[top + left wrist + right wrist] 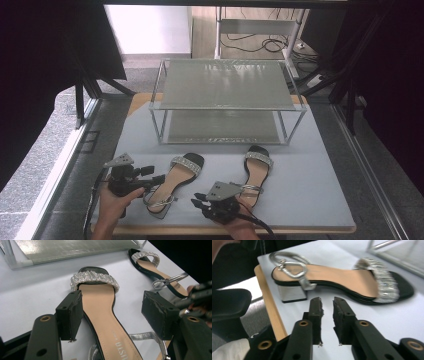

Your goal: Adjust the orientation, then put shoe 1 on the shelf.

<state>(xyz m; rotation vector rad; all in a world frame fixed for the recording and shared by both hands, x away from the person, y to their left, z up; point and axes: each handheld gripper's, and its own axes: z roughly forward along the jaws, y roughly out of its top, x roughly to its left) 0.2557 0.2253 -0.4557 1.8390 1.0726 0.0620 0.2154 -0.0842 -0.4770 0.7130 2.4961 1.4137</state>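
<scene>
Two black sandals with glittery silver toe bands lie on the grey mat. My left gripper (154,175) hovers at the left sandal (177,182). Its jaws stand wide apart on either side of the tan insole (100,305), and neither pad (71,312) touches it. The right sandal (256,172) lies further right, its buckled ankle strap (165,281) loose over the heel. My right gripper (199,200) is near the front edge between the two heels. Its jaws (327,302) are a narrow gap apart with nothing between them, and they point at the left sandal's silver block heel (292,293).
A two-tier metal-framed rack (225,106) stands at the back of the grey mat (310,180). The table's wooden front edge (270,312) runs close to the right gripper, with a black seat (229,305) below it. Open mat lies right of the sandals.
</scene>
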